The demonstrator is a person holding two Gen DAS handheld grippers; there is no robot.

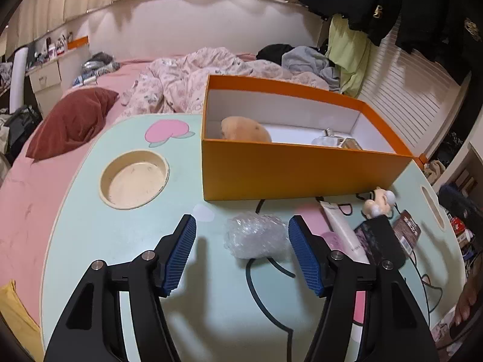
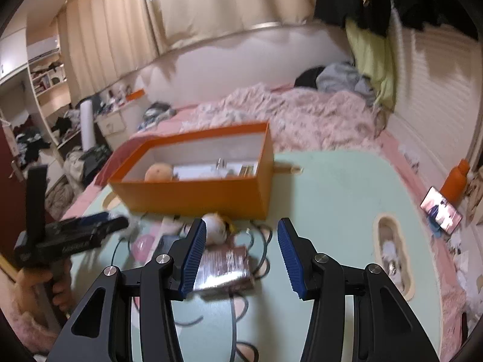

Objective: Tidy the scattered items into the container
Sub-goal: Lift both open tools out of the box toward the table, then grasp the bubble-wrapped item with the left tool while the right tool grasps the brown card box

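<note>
On the mint table (image 1: 90,226), the left gripper (image 1: 241,255) hangs spread around a bubble-wrap wad (image 1: 255,235), its pads not yet touching. The orange box (image 1: 302,172) sits at twelve o'clock. Next move, I judge: close and lift. The right gripper (image 2: 241,256) hangs spread, holding nothing.

We see an orange box (image 1: 302,172) with white inside, on a mint-green table (image 1: 120,235) with pink shapes. The bubble wrap (image 1: 256,235) is clear, and the pillow (image 1: 72,120) dark red.
</note>
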